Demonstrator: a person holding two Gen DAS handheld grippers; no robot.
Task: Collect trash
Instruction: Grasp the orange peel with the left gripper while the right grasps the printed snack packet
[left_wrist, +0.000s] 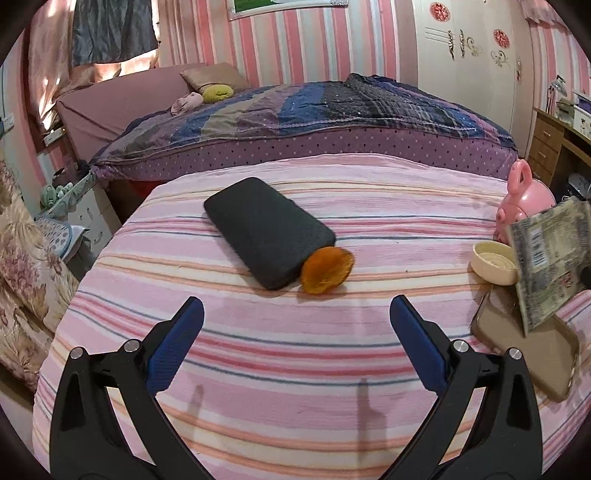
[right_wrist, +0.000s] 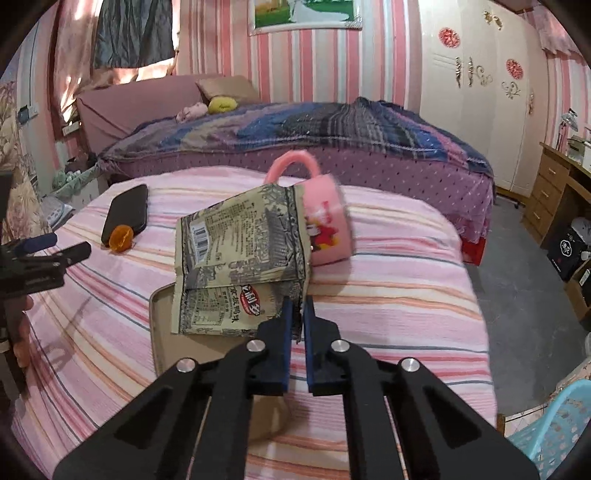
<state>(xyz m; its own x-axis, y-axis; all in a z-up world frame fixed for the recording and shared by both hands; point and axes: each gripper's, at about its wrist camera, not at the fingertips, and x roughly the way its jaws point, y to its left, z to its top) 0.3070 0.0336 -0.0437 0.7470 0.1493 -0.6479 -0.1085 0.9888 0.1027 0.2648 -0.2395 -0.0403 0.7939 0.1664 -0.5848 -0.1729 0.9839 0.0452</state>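
the right gripper (right_wrist: 298, 314) is clamped on the lower right corner of a crumpled snack wrapper (right_wrist: 240, 254), its blue pads squeezed nearly together with the foil pinched between them. the wrapper hangs in the air above a tan phone case (right_wrist: 162, 332) lying on the pink striped cloth (right_wrist: 388, 295) — its printed back and barcode face the camera. just behind the wrapper a pink mug (right_wrist: 327, 218) lies on its side, handle up.

the left gripper (left_wrist: 295, 325) hovers over the cloth with its jaws spread wide and nothing between them. ahead of it a black phone (left_wrist: 267, 230) lies flat, and an orange peel (left_wrist: 325, 271) sits touching the phone's near corner. off to the right — beside the mug — there is a small cream lid (left_wrist: 493, 264), partly hidden by the lifted wrapper.
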